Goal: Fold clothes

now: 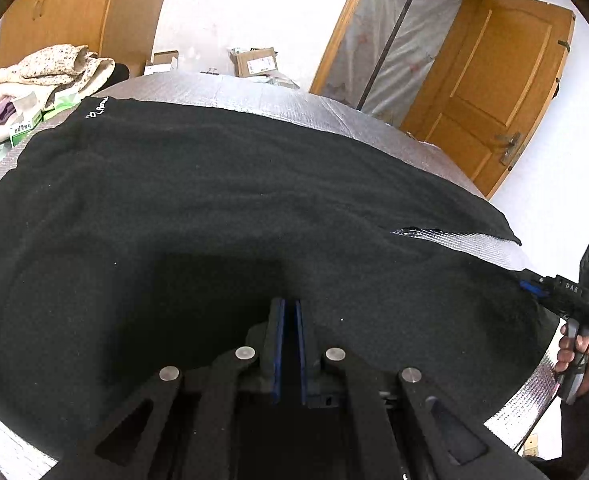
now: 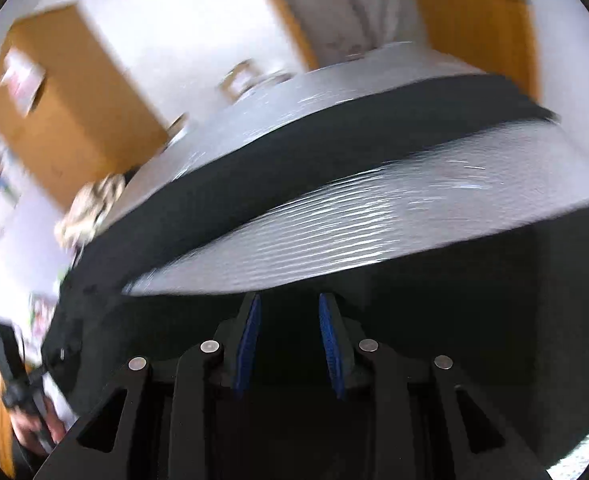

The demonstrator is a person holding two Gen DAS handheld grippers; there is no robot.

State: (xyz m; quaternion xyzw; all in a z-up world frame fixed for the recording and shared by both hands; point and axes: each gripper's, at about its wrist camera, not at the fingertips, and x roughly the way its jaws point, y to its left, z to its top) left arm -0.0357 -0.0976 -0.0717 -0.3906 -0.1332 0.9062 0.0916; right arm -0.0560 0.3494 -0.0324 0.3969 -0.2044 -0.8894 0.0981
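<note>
Left wrist: black garment (image 1: 234, 208) spread over silver worktop (image 1: 254, 92), unfolded; left gripper (image 1: 288, 308) nearly closed, hold unclear; right gripper (image 2: 288, 304), 3 o'clock, half open, empty.

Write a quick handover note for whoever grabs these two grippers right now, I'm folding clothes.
Left gripper: fingers shut, apparently pinching the near part of the black garment.
Right gripper: fingers apart, nothing clearly gripped; that view is blurred.
Garment: mostly spread over the silver-covered table, one strip lying across bare silver on the right.
Other clothes piled at the table's far left corner.
Done: laid out; no clear fold visible.
Left: fold it, then tackle the pile.
</note>
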